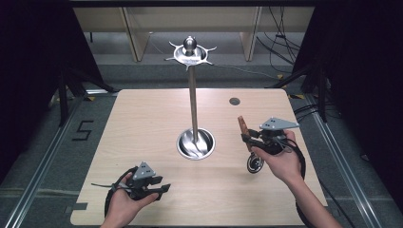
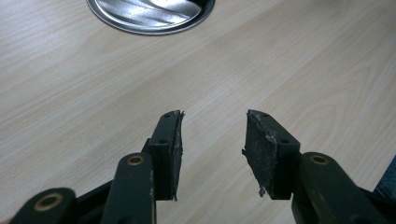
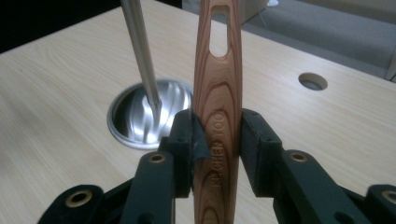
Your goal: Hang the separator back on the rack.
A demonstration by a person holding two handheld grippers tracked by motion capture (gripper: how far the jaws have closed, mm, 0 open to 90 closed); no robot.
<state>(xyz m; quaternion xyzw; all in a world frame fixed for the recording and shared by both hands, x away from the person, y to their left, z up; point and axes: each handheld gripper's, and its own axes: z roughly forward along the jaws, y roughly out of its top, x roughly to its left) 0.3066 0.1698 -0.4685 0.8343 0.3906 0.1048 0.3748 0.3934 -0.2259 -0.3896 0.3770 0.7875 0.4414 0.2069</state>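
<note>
wooden utensil handle [image 3: 218, 116] pinched upright by right hand-held gripper [image 3: 217, 135]; left hand-held gripper [image 2: 212, 149] spread, empty.

A: State of the right gripper [image 3: 217, 140]?

B: Its black jaws are clamped on a slim reddish-brown wooden handle [image 3: 218, 88], upright, with a slotted hole near its top and "KITCHEN TOO" stamped along the grain.

A: Surroundings?

B: Pale wood-grain worktop [image 3: 60, 93]. Left of the handle, a round polished steel base [image 3: 135, 116] carries a thin metal pole [image 3: 140, 51]. A small round hole [image 3: 313, 81] lies to the right.
</note>
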